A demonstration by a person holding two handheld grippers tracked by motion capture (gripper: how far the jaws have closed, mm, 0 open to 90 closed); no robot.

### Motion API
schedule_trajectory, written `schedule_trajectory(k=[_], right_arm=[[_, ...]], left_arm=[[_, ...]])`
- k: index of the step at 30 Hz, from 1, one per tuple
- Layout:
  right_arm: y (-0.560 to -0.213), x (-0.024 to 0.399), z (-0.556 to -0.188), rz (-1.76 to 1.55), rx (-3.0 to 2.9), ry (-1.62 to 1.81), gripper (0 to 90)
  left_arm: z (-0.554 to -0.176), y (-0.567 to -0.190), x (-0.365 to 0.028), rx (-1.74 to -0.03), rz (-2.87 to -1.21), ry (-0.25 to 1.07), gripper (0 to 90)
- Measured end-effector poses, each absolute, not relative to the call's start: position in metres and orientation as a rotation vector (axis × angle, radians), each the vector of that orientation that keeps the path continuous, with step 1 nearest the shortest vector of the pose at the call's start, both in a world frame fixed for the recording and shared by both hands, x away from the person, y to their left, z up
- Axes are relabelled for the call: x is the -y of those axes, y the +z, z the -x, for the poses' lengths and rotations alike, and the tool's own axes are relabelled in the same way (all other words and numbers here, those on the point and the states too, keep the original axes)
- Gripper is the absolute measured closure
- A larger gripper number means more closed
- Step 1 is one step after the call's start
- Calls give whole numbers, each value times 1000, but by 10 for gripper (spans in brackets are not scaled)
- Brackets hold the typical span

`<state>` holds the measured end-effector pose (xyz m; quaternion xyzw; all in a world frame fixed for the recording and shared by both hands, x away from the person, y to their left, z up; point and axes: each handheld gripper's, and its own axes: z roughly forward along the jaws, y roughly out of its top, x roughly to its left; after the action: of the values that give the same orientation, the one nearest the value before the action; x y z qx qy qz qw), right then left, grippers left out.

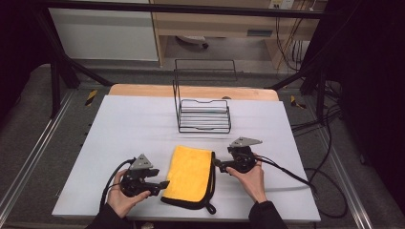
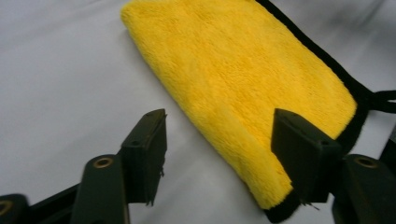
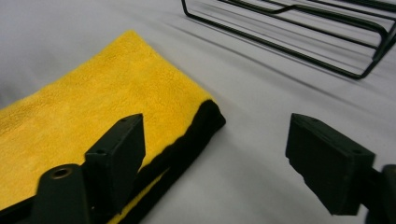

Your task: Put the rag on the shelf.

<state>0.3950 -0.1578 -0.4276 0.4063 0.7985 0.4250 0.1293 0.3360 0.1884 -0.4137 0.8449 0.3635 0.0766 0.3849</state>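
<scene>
The left gripper point(image 1: 165, 184) is held at the cloth's 9 o'clock side and the right gripper point(image 1: 216, 163) at 3 o'clock, both with jaws apart and nothing pinched. The soft, fluffy yellow cloth point(image 1: 189, 172) is laid folded flat between them, trimmed in black. If only one layer is pinched, the fold could be pulled open. At 12 o'clock, a thin black wire rack point(image 1: 204, 116) is seen on the smooth white table point(image 1: 129, 124).

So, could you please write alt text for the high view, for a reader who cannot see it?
A folded yellow cloth lies on a white table between a person's two hand-held grippers, the left gripper and right gripper both open beside its edges. A black wire rack stands farther back.
</scene>
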Motion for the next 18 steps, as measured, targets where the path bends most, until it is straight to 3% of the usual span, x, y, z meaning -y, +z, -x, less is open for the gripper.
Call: schedule_trajectory(k=[4, 8, 18], right_arm=[[-429, 169, -390, -1202, -2328, 1238, 99], [-432, 179, -384, -1202, -2337, 1215, 50], [-439, 196, -369, -1245, -2305, 1238, 31]], left_arm=[[-348, -415, -188, -926, -2166, 180, 201], [-359, -415, -185, -917, -2178, 178, 136], [-391, -407, -176, -950, -2151, 205, 139]])
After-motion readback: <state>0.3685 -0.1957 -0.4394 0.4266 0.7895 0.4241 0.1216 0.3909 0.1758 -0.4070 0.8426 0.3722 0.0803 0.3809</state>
